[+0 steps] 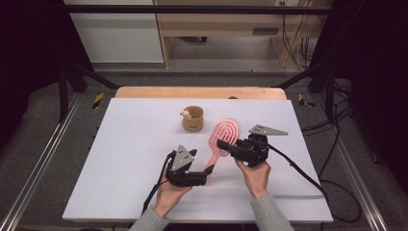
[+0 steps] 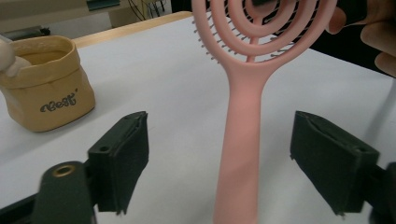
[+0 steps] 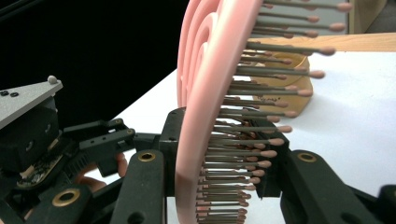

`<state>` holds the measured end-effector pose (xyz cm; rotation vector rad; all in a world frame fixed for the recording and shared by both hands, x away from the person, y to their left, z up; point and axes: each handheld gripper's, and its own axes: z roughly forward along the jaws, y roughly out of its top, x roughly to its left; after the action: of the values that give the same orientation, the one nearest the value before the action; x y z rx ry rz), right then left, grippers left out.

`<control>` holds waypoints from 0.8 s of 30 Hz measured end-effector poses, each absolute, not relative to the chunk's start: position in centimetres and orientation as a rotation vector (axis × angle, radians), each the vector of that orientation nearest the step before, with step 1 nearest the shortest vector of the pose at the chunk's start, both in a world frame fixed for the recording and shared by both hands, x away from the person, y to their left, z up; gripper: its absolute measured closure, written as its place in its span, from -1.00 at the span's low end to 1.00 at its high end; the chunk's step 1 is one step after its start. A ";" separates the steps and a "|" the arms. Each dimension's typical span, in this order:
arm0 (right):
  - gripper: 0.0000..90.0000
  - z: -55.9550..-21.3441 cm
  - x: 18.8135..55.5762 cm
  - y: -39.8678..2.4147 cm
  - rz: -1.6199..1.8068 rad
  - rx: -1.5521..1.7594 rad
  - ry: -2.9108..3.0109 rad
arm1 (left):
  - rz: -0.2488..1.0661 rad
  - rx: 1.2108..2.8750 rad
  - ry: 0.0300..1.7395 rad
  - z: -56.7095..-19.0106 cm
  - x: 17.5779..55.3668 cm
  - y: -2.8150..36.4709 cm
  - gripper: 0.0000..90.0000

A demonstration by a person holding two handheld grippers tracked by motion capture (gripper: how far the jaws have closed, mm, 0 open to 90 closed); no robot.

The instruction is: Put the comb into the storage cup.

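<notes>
Left to right across the white table (image 1: 125,159), seen from the high view:

Left gripper (image 1: 206,174), near front centre: held low in the left hand (image 1: 169,195), pointing right toward the brush handle. Jaws spread wide in the left gripper view (image 2: 217,161), one pad on each side of the handle, neither pad touching it. No earlier state reported.

Tan cup (image 1: 193,118), behind the left gripper, toward the far edge: upright, printed lettering on its side (image 2: 46,84), a small pale item at its rim. Well apart from both grippers; just left of the brush head in the high view.

Pink hairbrush (image 1: 222,139), centre: lying on a diagonal, handle end near the left gripper, looped head toward the far right. Handle free between the open left pads (image 2: 240,140).

Right gripper (image 1: 222,144), right of centre: held in the right hand (image 1: 255,174), pressed together on the brush head. Pads pinching the pink frame and its bristles (image 3: 205,140) edge-on in the right gripper view. Cable trailing right.
</notes>
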<state>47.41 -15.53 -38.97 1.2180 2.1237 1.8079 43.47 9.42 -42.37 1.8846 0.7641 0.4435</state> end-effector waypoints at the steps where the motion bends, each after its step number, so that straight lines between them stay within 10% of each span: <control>1: 0.41 -38.9 47.4 -15.6 1.806 1.217 2.119 | 0.427 1.884 0.763 -42.2 43.6 9.7 -0.62; 24: 0.41 -37.9 47.9 -16.1 1.767 1.198 2.095 | 0.387 1.857 0.770 -40.0 44.7 15.7 -0.87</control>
<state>47.86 -16.08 -37.93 1.1983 2.0945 1.7672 44.67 15.72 -39.98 1.8565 0.7704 0.3872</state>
